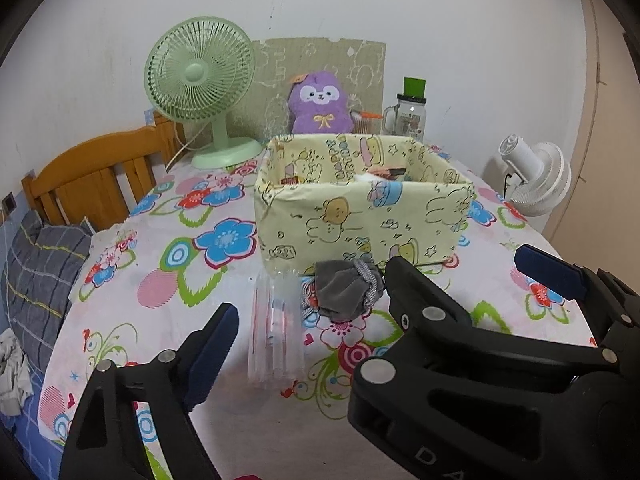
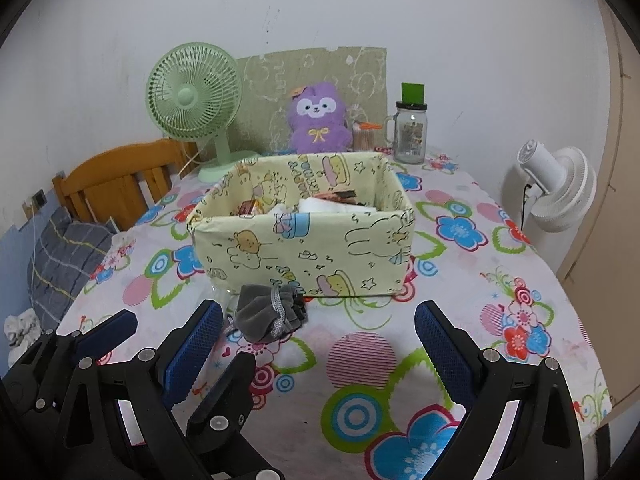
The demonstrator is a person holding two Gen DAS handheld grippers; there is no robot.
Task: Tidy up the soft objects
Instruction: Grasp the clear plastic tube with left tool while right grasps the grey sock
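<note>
Both black two-finger grippers with blue pads are hovering over the near edge of the table covered in a flower-print cloth point(image 2: 460, 208); the left gripper point(image 1: 312, 304) is standing wide open with nothing between its pads; the right gripper point(image 2: 320, 332) is gaping equally wide and holding nothing; a small grey velvet drawstring pouch point(image 2: 268, 314) is lying on the cloth, just before the near wall of the pale yellow cartoon-print fabric box point(image 2: 304, 248); a clear ribbed plastic bag point(image 1: 276, 332) is lying just left of the pouch.
</note>
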